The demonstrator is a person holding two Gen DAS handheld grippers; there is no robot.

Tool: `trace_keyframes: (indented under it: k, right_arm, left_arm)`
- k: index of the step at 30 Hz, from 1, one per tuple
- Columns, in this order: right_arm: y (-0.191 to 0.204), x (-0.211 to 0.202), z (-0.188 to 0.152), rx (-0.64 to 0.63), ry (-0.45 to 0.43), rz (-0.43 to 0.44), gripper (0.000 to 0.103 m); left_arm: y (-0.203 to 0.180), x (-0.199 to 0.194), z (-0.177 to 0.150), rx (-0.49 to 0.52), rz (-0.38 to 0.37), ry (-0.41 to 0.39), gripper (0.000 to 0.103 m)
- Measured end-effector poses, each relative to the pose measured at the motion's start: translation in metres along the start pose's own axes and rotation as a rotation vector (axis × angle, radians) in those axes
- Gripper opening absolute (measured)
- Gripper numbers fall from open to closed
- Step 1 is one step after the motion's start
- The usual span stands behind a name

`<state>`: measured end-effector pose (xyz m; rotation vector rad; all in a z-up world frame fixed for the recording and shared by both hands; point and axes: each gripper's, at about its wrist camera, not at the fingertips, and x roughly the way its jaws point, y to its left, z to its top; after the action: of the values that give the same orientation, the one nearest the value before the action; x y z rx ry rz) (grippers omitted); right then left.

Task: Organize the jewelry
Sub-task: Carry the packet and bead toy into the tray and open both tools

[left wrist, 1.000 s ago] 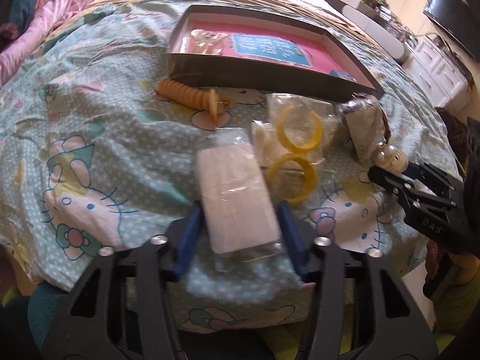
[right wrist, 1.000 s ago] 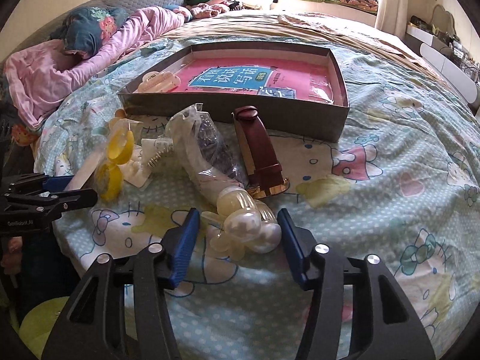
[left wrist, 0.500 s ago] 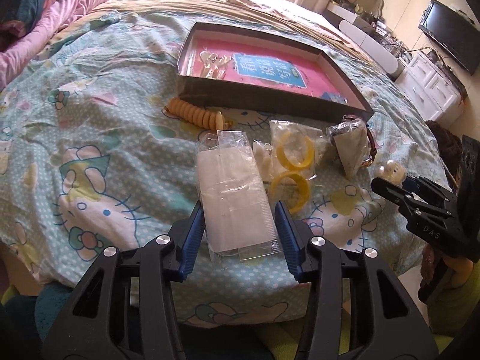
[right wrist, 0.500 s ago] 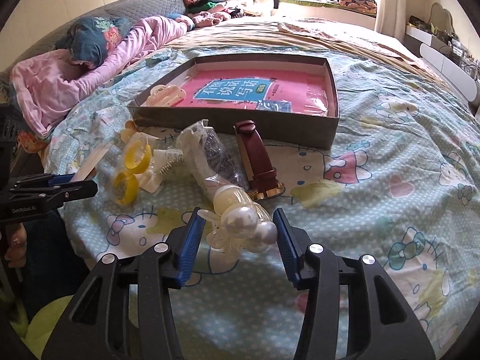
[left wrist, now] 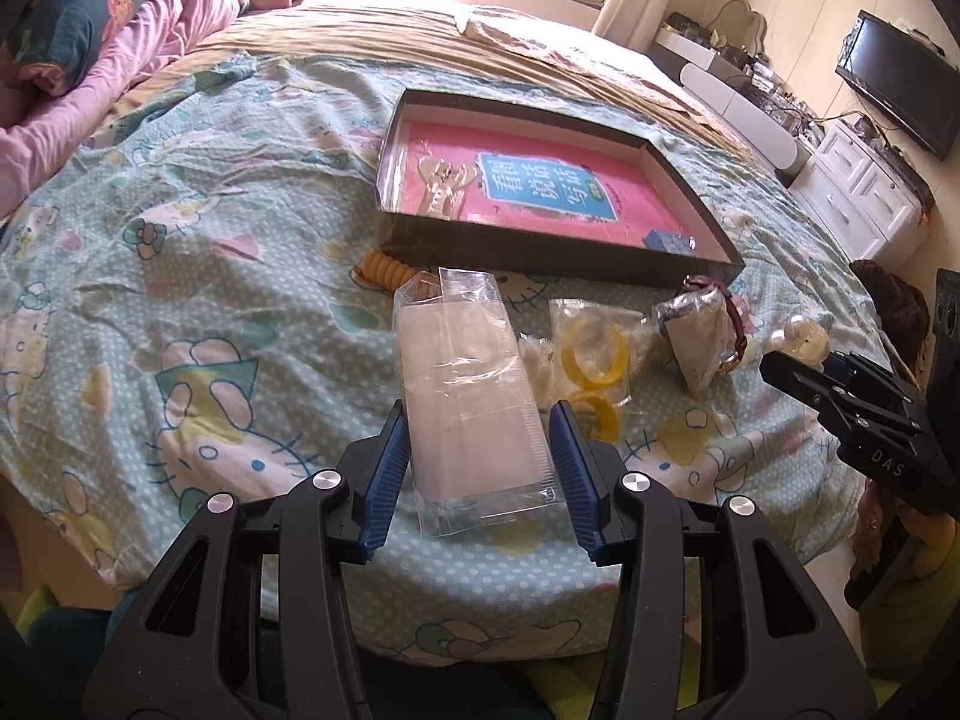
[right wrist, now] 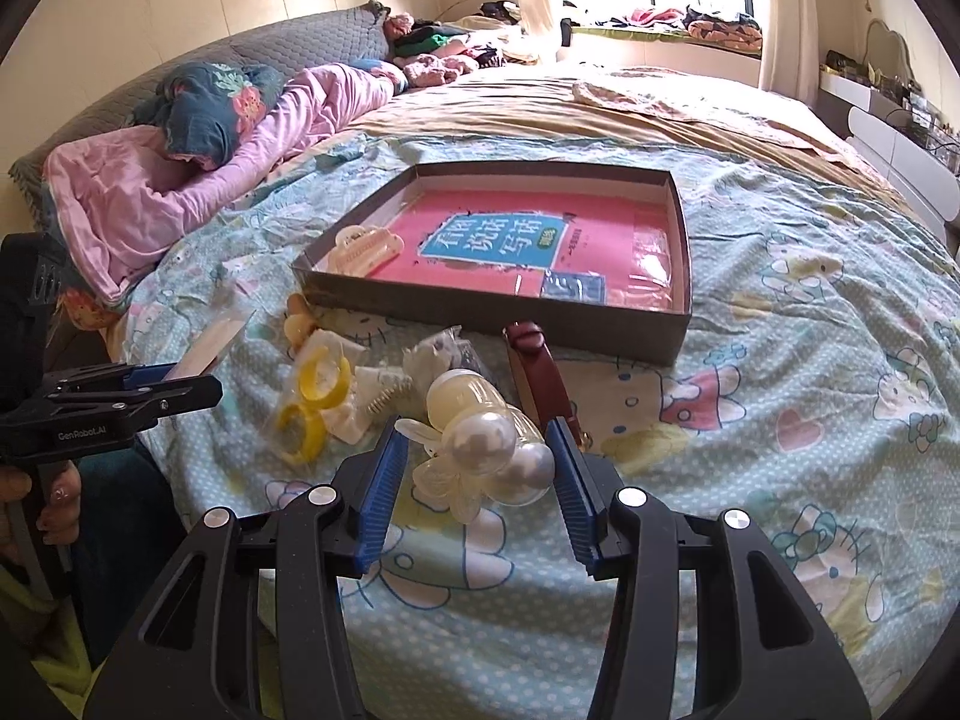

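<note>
My left gripper (left wrist: pixel 477 420) is shut on a clear plastic packet (left wrist: pixel 471 402) and holds it above the bed. My right gripper (right wrist: pixel 477 444) is shut on a pearl hair clip (right wrist: pixel 480 450) and holds it lifted; it also shows in the left wrist view (left wrist: pixel 801 339). The shallow dark box (left wrist: pixel 540 252) with a pink book inside lies ahead, also in the right wrist view (right wrist: pixel 678 324); a cream claw clip (right wrist: pixel 366 249) lies in it. On the bedspread lie yellow bangles in a bag (left wrist: pixel 594 354), an orange spiral hair tie (left wrist: pixel 384 270), a silver bag (left wrist: pixel 696 336) and a brown leather strap (right wrist: pixel 540 378).
The bed has a Hello Kitty spread (left wrist: pixel 180 300). Pink bedding and a pillow (right wrist: pixel 210 138) lie at the far left. A white cabinet (left wrist: pixel 870 192) and a TV (left wrist: pixel 900 84) stand to the right. The bed's near edge is just below both grippers.
Both grippers have risen and pulled back from the bed, each carrying its item; the box and loose jewelry look farther away and lower.
</note>
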<state>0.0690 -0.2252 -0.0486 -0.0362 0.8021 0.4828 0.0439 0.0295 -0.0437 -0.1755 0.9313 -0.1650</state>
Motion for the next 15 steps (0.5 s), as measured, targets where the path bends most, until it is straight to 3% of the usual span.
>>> trace_keyframes:
  k: [15]
  right_arm:
    - [-0.002, -0.001, 0.031, -0.006, -0.069, 0.015, 0.046]
  left_arm:
    - [0.003, -0.006, 0.029, -0.017, 0.016, -0.062, 0.038]
